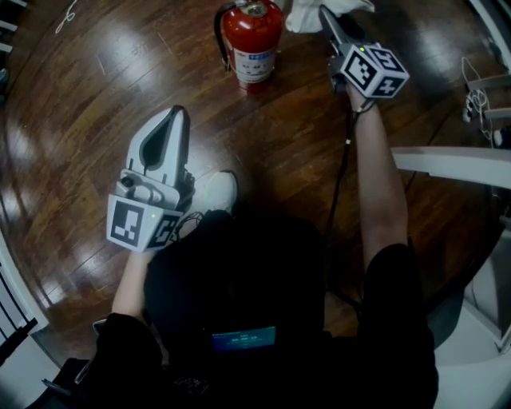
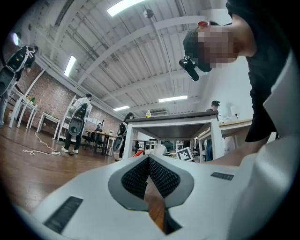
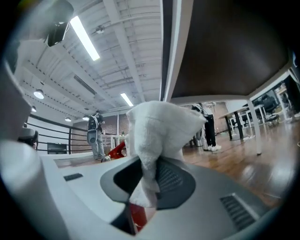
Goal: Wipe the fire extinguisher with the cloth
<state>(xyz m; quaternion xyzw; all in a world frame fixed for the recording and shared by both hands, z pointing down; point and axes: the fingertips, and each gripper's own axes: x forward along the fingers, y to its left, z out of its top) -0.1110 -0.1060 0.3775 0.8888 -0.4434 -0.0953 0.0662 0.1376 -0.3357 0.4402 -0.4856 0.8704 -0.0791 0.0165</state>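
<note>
- On the dark wooden floor (image 1: 80, 104) ahead of the person, the red metal fire extinguisher (image 1: 252, 40) stands upright. The crumpled white cloth (image 1: 307, 16) hangs just beside its top, on the right.
- The right gripper (image 3: 150, 183) is clamped on that cloth, with a thick wad bulging above the jaws.
- The left gripper (image 1: 174, 120) is held low, well apart from the extinguisher, jaws pressed together on nothing.
- Press the wad, not the jaw tips, against the cylinder and stroke down and round with light pressure.
- The free-standing cylinder could tip, so steadying its neck with the left gripper would likely help.
</note>
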